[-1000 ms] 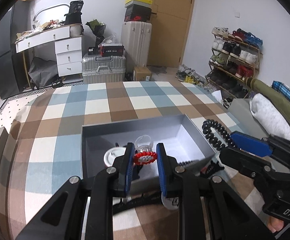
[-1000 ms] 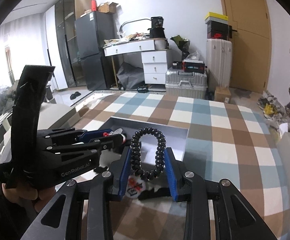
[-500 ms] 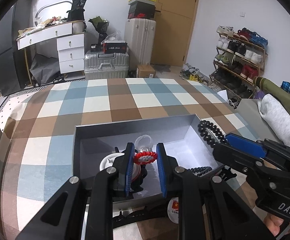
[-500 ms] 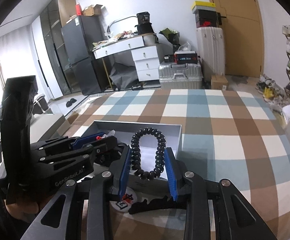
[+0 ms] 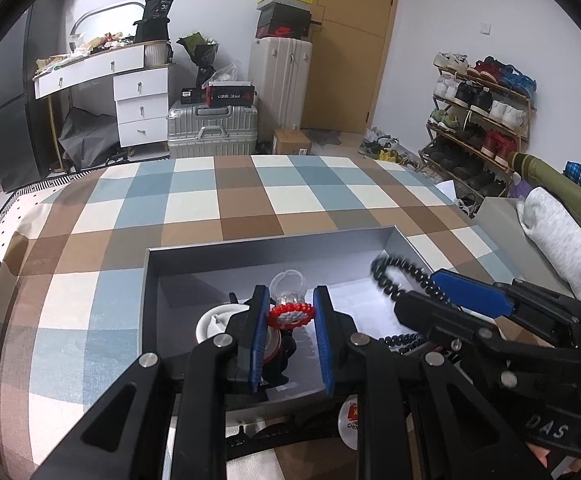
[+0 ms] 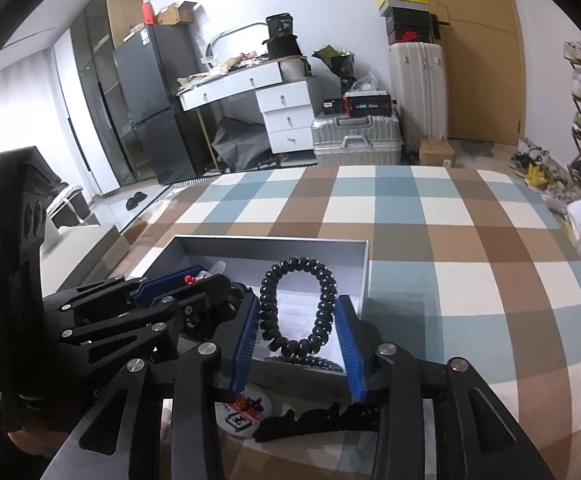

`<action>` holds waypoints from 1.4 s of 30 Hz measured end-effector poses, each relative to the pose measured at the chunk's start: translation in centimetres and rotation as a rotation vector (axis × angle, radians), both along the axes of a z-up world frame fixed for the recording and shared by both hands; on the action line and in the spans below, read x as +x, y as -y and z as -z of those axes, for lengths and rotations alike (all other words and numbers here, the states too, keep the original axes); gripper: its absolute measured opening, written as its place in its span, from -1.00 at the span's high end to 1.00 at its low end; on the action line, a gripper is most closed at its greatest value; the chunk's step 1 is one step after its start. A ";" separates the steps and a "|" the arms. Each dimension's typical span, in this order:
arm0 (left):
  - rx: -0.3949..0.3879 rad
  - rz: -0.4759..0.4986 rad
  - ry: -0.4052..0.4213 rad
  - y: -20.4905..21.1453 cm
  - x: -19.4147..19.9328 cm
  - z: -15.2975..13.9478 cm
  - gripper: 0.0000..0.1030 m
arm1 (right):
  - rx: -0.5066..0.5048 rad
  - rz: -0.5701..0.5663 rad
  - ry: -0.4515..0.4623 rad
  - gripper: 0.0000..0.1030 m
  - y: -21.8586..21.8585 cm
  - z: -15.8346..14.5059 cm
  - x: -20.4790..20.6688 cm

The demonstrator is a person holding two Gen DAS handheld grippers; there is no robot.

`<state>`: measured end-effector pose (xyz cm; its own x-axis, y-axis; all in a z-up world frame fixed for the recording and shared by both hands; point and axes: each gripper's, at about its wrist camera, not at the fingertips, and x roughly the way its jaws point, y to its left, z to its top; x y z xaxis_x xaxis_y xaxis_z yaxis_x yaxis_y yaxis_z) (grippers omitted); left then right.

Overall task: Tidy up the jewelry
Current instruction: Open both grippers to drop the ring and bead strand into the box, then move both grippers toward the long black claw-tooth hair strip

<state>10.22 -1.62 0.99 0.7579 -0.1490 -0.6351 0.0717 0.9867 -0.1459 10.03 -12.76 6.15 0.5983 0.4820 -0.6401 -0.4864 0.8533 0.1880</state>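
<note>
An open grey box (image 5: 250,246) lies on the checked bedspread. My left gripper (image 5: 291,314) hovers over its near left part, shut on a red-and-white beaded ornament (image 5: 291,315) with a clear loop behind it. My right gripper (image 6: 298,320) hangs over the box's (image 6: 270,239) near right corner. A black spiral band (image 6: 268,304) stands upright between its blue pads (image 6: 246,340), still touching both as the jaws are opening. In the left wrist view that band (image 5: 394,276) is blurred. A second black coil (image 5: 404,338) lies in the box, beside a white round piece (image 5: 210,326).
A black claw clip (image 6: 318,420) and a round badge (image 6: 242,412) lie on the bedspread (image 6: 470,264) in front of the box. A grey pillow (image 5: 554,236) sits at the right. Suitcases (image 5: 212,124), a white desk and a shoe rack (image 5: 478,120) stand beyond the bed.
The right gripper has sunk toward the box's right corner, and its jaws have widened around the black band. The left gripper has kept its grip on the red ornament over the box.
</note>
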 end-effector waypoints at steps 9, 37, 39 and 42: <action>-0.024 -0.008 -0.004 -0.2 0.1 0.1 0.66 | -0.007 0.000 0.024 0.08 0.4 -0.5 -0.9; 0.002 -0.041 0.061 -1.3 -3.7 -1.1 -0.97 | 0.011 0.083 0.013 -1.00 4.2 -0.6 -3.2; 0.015 -0.038 0.051 -1.6 -4.3 -0.5 -0.97 | 0.005 0.081 0.000 -1.00 4.6 -0.4 -3.5; 0.024 -0.036 0.027 -2.0 -4.8 0.4 -0.97 | 0.001 0.071 -0.017 -1.00 4.9 0.0 -4.1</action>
